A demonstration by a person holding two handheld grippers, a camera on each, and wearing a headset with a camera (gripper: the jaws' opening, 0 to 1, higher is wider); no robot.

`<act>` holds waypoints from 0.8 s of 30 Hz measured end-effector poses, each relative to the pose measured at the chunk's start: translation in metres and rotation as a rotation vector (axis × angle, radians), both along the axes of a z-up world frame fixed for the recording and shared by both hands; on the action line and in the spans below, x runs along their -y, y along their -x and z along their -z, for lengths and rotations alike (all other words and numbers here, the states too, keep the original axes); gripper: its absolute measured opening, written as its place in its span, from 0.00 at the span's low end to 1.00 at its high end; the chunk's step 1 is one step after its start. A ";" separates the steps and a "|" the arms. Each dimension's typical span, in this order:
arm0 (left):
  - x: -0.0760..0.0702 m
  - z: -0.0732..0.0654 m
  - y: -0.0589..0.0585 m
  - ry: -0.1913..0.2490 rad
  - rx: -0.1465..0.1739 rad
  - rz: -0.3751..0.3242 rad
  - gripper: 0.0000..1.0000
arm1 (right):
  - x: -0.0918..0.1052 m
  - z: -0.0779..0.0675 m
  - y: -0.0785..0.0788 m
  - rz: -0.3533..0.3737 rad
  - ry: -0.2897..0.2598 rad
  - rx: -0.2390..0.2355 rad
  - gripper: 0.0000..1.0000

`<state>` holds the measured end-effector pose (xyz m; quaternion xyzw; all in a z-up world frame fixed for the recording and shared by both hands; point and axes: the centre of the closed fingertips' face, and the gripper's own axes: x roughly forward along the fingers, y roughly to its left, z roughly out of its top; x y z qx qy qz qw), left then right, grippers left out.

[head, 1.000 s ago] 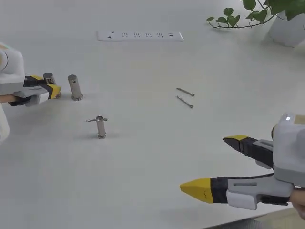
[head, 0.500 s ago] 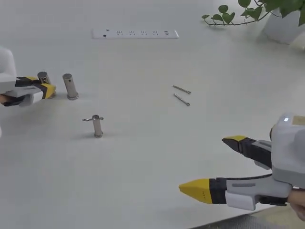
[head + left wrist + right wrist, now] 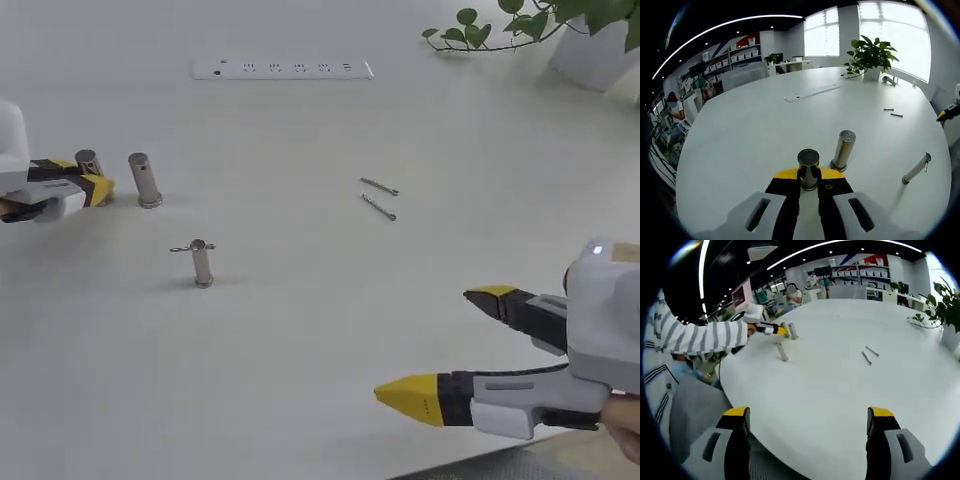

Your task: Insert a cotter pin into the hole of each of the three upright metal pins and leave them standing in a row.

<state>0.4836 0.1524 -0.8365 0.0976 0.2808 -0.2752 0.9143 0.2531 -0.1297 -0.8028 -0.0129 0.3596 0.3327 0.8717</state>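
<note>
First metal pin, at the far left of the head view, stands upright on the white desk. The left gripper has its jaws clamped on the pin's shaft, and the left gripper view shows the round top rising between the yellow tips. Just to its right stands the second metal pin, upright, near the first but free of the jaws. Lower and further right, apart from those two, the third metal pin stands alone with a cotter pin through the hole near its top, sticking out to both sides. At the top of the frame a white power strip lies flat. Near the middle, two loose cotter pins lie side by side on the desk, close together. A green plant fills the upper right corner. At the lower right the right gripper hovers over the desk edge with its jaws wide apart, holding nothing.
</note>
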 end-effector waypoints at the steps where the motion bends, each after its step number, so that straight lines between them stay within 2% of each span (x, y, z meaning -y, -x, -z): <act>1: 0.000 0.000 0.001 -0.003 -0.002 0.005 0.10 | 0.000 -0.001 0.000 -0.001 0.005 0.003 0.98; 5: 0.001 0.001 0.002 0.010 -0.016 0.000 0.10 | 0.001 -0.003 -0.003 0.011 -0.002 0.010 0.99; 8: 0.000 0.000 0.003 -0.003 -0.014 0.003 0.10 | 0.001 -0.004 -0.003 0.006 -0.001 0.014 0.99; 10: 0.000 -0.001 0.005 0.012 -0.019 0.001 0.10 | 0.000 -0.003 -0.002 0.004 -0.006 0.011 0.99; 12: 0.000 -0.003 0.006 -0.004 -0.011 0.017 0.10 | 0.001 -0.002 -0.002 0.005 -0.002 0.008 1.00; 20: -0.002 -0.020 0.009 0.020 0.015 0.000 0.10 | 0.001 0.001 -0.002 -0.003 0.004 0.005 1.00; 24: -0.003 -0.030 0.014 0.025 0.027 -0.009 0.10 | 0.001 0.000 -0.003 -0.006 0.001 0.009 1.00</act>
